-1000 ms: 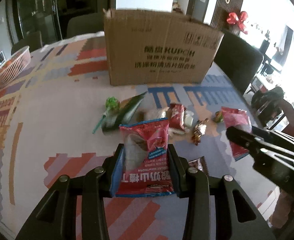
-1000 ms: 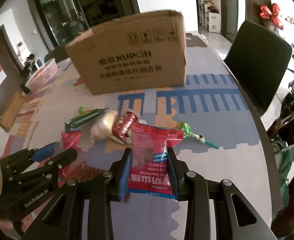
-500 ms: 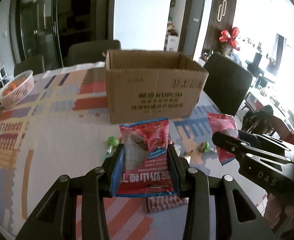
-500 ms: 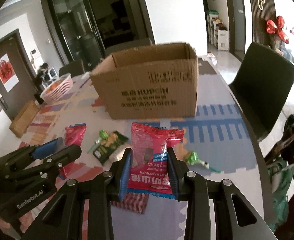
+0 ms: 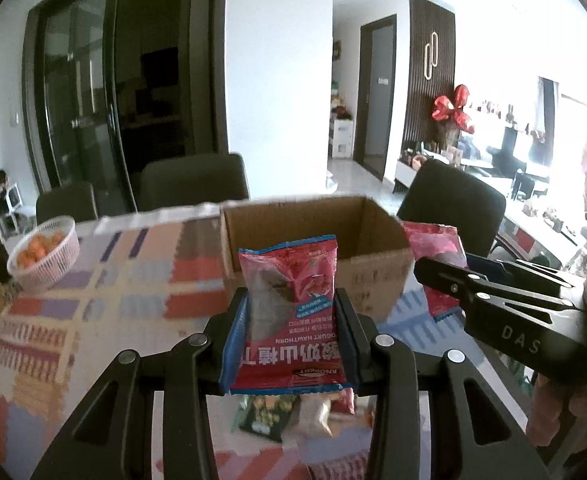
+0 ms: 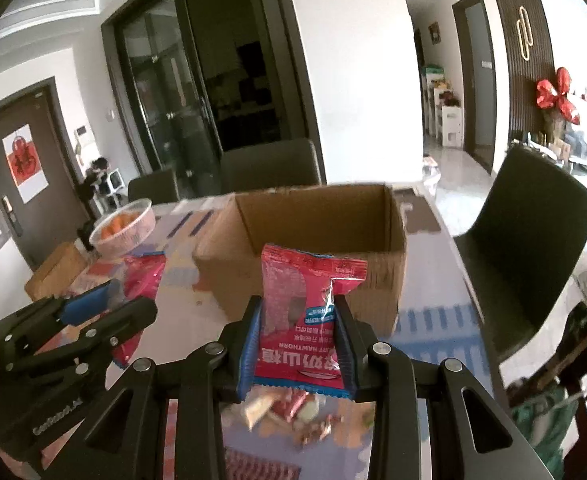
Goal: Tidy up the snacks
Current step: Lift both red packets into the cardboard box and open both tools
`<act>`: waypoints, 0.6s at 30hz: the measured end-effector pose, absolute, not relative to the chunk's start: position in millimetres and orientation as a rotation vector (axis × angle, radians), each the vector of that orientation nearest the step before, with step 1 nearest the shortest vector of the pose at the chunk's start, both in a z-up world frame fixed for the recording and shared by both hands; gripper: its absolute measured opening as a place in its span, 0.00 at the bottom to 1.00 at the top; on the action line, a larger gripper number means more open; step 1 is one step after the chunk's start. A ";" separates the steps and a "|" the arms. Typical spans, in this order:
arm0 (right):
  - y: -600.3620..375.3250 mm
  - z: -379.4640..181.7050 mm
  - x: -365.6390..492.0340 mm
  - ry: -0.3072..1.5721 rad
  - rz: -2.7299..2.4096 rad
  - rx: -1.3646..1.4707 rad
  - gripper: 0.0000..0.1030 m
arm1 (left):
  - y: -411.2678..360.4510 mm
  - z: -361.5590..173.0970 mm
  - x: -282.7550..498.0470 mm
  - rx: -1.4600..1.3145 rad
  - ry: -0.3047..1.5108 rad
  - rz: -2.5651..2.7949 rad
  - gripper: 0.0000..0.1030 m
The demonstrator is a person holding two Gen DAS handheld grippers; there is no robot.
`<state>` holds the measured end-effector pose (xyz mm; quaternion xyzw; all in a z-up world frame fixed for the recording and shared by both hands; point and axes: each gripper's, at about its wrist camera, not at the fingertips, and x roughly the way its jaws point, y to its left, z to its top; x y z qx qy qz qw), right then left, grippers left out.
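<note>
Both tongs carry cargo above the table (image 5: 105, 292) with its patterned pastel cover. The left tongs (image 5: 291, 344) are clamped on a red plastic snack packet with a blue edge (image 5: 289, 308), held upright by its 2 sides; the right tongs (image 6: 295, 350) are clamped the same way on a second red plastic snack packet (image 6: 305, 312). Each packet hangs in the air in front of the open brown cardboard box (image 6: 321, 248), whose mouth faces up and looks empty as far as can be seen.

The step in hand looks like carrying the packets to the box. To do it well, bring each packet fully over the near wall before lowering, since the packets stand tall and their lower edges could catch the rim. Keep the 2 tongs side by side, not crossing, and part the fingers only once a packet is inside the walls. The grip is on thin, slippery film, so avoid jerks.

More loose wrapped snacks (image 6: 289, 412) lie on the table below, so the task is early.
</note>
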<state>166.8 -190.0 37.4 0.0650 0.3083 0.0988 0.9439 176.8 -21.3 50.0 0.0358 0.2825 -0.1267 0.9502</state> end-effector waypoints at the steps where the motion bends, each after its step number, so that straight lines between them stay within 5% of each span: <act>1: -190.5 43.0 172.8 0.617 0.205 0.133 0.34 | -22.0 54.0 179.4 0.077 0.566 -0.256 0.39; 18: -185.4 63.2 259.8 0.651 0.194 0.089 0.34 | -24.1 69.4 283.3 0.069 0.633 -0.278 0.39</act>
